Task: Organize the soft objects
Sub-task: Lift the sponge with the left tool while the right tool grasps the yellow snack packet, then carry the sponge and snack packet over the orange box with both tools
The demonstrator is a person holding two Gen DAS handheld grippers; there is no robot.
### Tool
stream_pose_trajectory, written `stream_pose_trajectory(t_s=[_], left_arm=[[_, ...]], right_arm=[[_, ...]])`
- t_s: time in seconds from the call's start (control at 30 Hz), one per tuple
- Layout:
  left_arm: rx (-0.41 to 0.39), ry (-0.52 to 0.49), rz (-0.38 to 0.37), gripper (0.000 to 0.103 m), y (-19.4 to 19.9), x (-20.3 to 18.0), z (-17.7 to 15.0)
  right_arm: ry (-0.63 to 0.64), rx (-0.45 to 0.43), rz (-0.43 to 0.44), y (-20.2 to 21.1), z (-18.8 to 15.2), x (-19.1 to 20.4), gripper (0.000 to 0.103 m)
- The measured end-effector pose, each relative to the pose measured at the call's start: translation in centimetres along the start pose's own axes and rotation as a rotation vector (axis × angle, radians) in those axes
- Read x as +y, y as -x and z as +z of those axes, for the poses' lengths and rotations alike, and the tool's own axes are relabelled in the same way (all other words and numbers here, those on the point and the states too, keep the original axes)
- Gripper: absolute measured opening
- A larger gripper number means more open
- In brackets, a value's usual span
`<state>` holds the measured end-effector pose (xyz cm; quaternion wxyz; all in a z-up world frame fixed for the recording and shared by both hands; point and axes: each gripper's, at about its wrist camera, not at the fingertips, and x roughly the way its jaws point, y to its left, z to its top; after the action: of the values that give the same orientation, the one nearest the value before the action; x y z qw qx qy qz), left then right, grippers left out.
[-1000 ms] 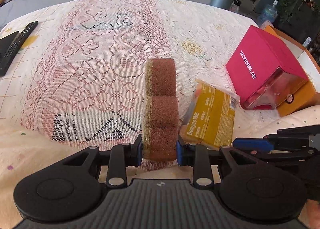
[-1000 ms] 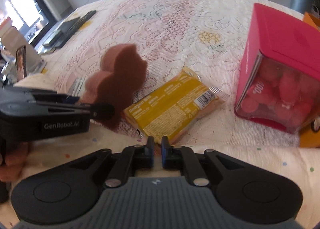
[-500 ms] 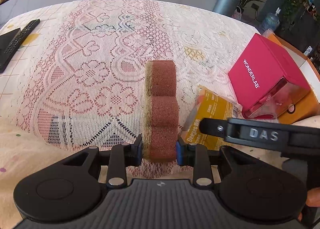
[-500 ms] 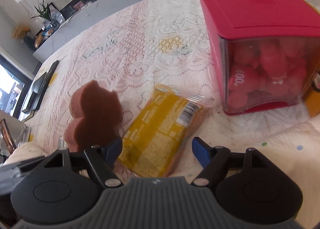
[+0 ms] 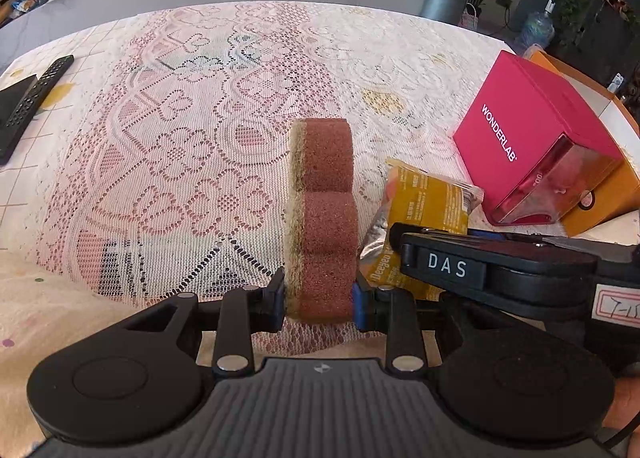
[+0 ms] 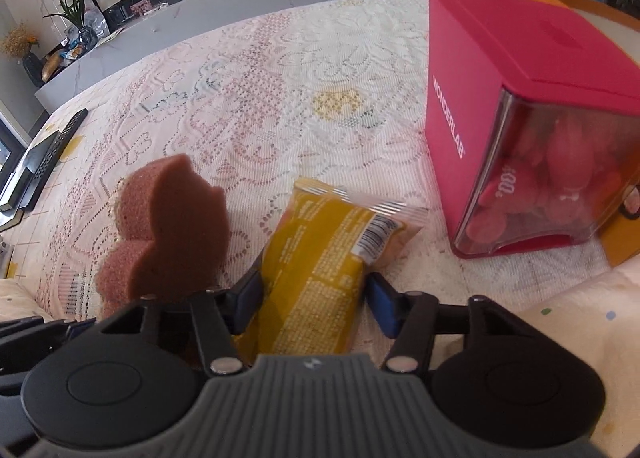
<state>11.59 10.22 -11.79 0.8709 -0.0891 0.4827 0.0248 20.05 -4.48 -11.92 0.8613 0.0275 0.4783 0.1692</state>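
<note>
The left gripper (image 5: 319, 308) is clamped on the near end of a brown sponge (image 5: 324, 213), which stands on edge between its fingers; the sponge's long axis runs straight ahead, away from the tool, with the lobed end farthest out. Seen from the right wrist camera, the same sponge (image 6: 168, 225) rises just to the left of the right tool.

The right gripper (image 6: 314, 304) has its jaws spread, one blue pad on either side of a yellow packet (image 6: 320, 274). The packet lies directly ahead of this gripper, its near end already between the fingers. Its long axis points ahead and a little to the right, toward the red box (image 6: 516, 105), so the fingers straddle its narrow width rather than its length. Whether the pads already touch the wrapper cannot be told; a small gap seems to show at the right pad.

From the left wrist view the packet (image 5: 428, 197) sits just right of the sponge, with the right tool's body crossing in front of it. The right gripper is plainly the nearer one and the only free one.

The coming move looks like a simple closing across the packet's width. The sponge is close to the right tool's left finger, so a nudge there is the risk. The crinkly wrapper may slip or buckle under the squeeze.
</note>
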Motion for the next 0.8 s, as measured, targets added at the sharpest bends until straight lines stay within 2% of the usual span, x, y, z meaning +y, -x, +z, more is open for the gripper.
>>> stream_pose_trajectory(t_s=[0.1, 0.23, 0.53, 0.8], left_arm=[[-0.001, 0.002, 0.0, 0.035, 0.1, 0.0, 0.0], [-0.008, 0.024, -0.01, 0.034, 0.3, 0.4, -0.1], [-0.094, 0.053, -0.022, 0.034, 2.3, 0.7, 0.2], [-0.161, 0.09, -0.036, 0.034, 5.9, 0.0, 1.0]], right_arm=[[0.009, -0.021, 0.003, 0.5, -0.1, 0.0, 0.039], [0.017, -0.035, 0.016, 1.3, -0.2, -0.2, 0.032], [0.091, -0.137, 0.059, 4.8, 0.6, 0.4, 0.03], [0.121, -0.224, 0.113, 9.6, 2.5, -1.6, 0.031]])
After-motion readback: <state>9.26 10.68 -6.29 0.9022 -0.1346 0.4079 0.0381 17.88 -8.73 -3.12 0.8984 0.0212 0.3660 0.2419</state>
